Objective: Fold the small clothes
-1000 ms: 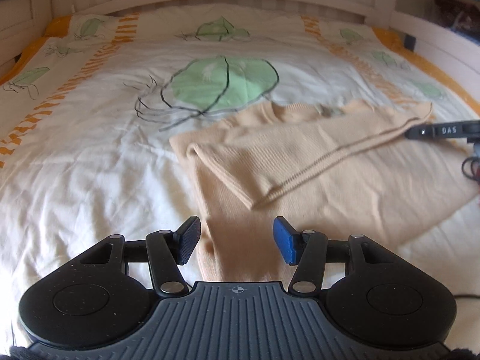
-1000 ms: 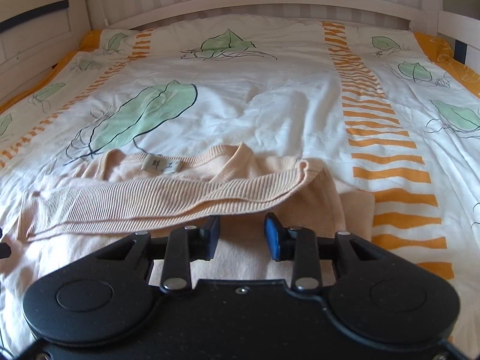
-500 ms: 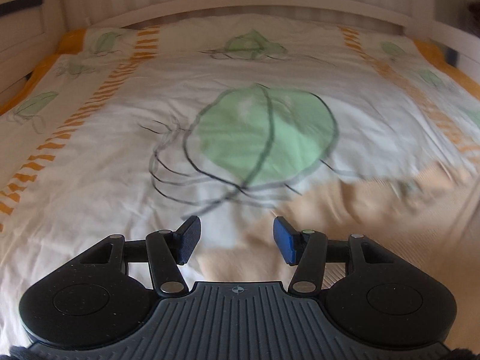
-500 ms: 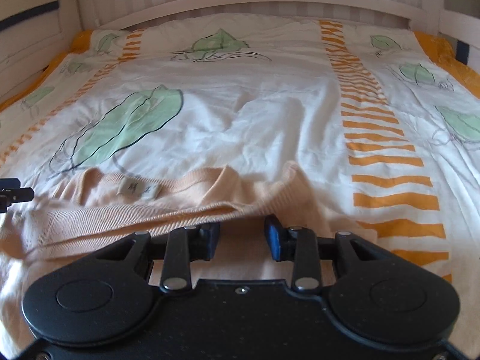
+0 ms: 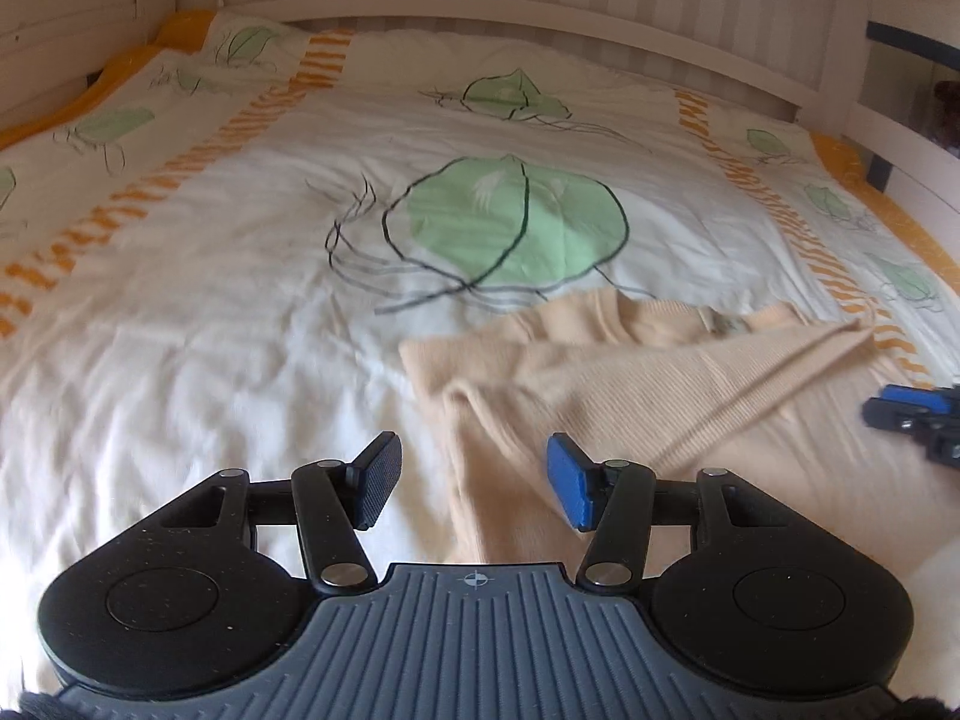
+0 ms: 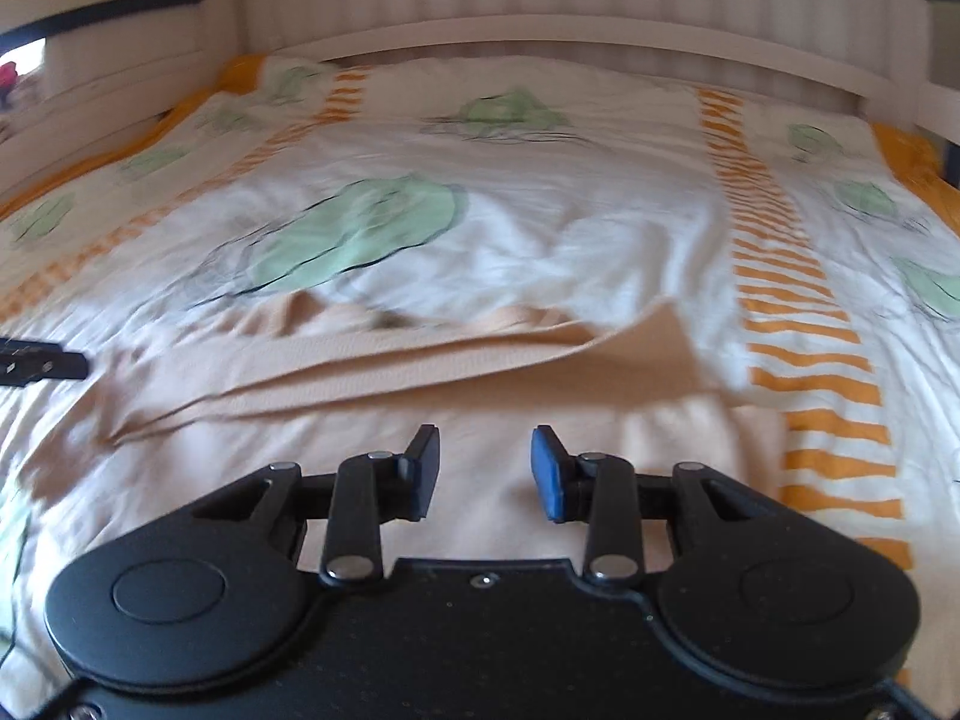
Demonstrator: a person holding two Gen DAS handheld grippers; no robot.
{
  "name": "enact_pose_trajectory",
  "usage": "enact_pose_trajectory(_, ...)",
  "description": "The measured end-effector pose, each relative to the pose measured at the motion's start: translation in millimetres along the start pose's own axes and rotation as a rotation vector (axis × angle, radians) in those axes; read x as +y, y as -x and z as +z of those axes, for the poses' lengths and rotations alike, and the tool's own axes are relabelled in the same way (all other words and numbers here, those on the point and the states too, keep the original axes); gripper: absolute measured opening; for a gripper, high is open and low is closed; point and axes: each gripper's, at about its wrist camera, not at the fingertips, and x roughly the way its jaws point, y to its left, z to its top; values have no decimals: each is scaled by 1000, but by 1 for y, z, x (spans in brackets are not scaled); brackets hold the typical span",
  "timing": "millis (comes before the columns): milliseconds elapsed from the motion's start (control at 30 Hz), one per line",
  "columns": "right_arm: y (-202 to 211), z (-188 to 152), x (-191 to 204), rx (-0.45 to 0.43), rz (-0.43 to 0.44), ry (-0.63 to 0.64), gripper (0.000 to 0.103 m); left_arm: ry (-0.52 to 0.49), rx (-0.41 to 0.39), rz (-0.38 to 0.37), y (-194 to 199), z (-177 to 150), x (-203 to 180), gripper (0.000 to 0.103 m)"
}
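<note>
While both pairs of tongs hang above the bed, the peach knitted sweater (image 5: 690, 396) lies flat on the white duvet (image 5: 210, 330), partly folded: a ribbed sleeve is laid slantwise across its body, and its neckline with a small label faces the far headboard (image 5: 480, 6).

Seen from the left wrist, the left tongs (image 5: 474, 480) stand apart with nothing between the pads; the sweater's left edge runs on the bed below the gap, and the dark pad (image 5: 378, 477) sits over bare duvet while the blue pad (image 5: 567, 480) sits over knit. Whether the tips touch the cloth cannot be told. At the right border of that view the blue-and-black tips of the right tongs (image 5: 912, 414) show over the sweater's far side.

From the right wrist, the right tongs (image 6: 485, 471) are likewise apart and empty, poised over the plain body of the sweater (image 6: 480, 372), just short of the folded sleeve's ribbed band. This view is blurred, so fine detail is lost. The black tip of the left tongs (image 6: 42, 360) pokes in at the left edge, near the sweater's other side.

The duvet (image 6: 600, 210) carries green leaf prints and orange striped bands; the sweater's right edge lies just beside one such band. A pale wooden bed frame (image 6: 540, 30) curves around the far end.
</note>
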Motion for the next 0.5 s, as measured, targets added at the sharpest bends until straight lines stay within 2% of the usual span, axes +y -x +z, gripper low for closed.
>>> enact_pose_trajectory(100, -9, 0, 31, 11, 42, 106, 45, -2, 16, -18, 4, -8, -3, 52)
enact_pose_trajectory(267, -59, 26, 62, 41, 87, 168, 45, -5, 38, -50, -1, -13, -11, 52)
enact_pose_trajectory(333, -78, 46, 65, 32, 92, 151, 45, -26, 45, -64, -3, -15, -17, 52)
enact_pose_trajectory(400, -90, 68, 58, 15, 94, 74, 45, -49, 42, -77, -4, -15, -23, 52)
enact_pose_trajectory(500, -92, 87, 46, -19, 78, 9, 45, -64, 45, -90, -8, -12, -28, 52)
